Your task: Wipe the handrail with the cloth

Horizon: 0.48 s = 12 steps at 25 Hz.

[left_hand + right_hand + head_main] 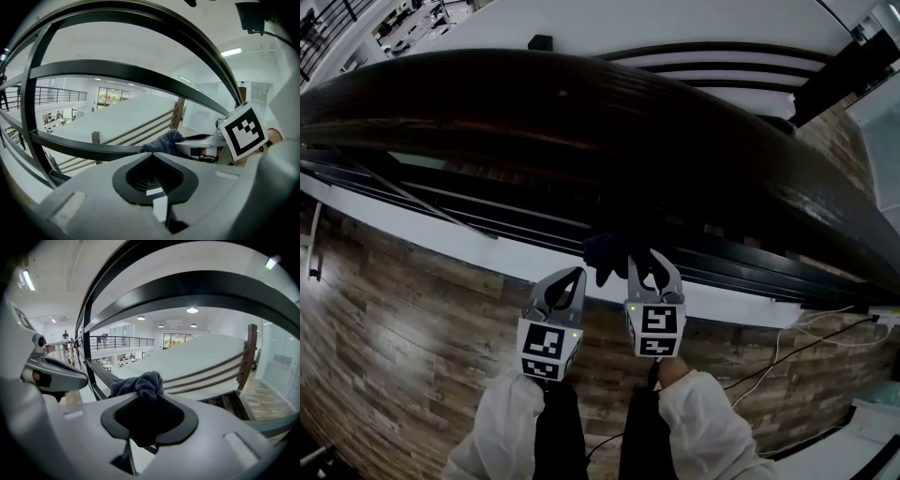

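The glossy dark handrail (581,122) is stretched left to right — a bunched cloth (140,384) is clamped in the right gripper (146,398); the left gripper (151,155) is closed.

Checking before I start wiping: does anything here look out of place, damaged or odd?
Nothing stands out. The dark cloth sits bunched in the shut right gripper near the handrail; the left gripper is shut and empty.

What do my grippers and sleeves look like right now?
The left gripper and right gripper are pale grey with curved, dark-lined jaws. Each carries a white cube of black square markers with a small green light. The sleeves are white.
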Each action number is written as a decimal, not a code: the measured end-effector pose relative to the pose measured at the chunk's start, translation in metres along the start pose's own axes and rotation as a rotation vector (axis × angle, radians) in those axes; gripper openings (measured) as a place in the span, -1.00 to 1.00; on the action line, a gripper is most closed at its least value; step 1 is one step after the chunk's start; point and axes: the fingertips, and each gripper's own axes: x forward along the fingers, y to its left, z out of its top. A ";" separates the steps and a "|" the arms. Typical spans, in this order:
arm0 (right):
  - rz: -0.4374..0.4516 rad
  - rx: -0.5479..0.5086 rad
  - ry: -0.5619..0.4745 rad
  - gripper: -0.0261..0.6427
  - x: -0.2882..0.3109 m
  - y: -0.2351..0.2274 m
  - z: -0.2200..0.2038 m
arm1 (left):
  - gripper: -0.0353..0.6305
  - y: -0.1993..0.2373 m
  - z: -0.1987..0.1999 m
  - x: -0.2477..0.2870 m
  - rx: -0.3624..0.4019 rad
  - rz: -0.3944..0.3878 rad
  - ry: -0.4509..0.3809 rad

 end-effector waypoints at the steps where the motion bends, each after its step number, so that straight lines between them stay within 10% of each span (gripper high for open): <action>1: -0.009 0.003 0.001 -0.65 -0.005 -0.010 -0.004 | -0.89 -0.011 -0.001 0.005 0.003 -0.012 0.002; 12: -0.080 0.050 -0.008 -0.65 -0.058 -0.113 -0.040 | -0.89 -0.130 0.003 0.064 0.054 -0.125 -0.009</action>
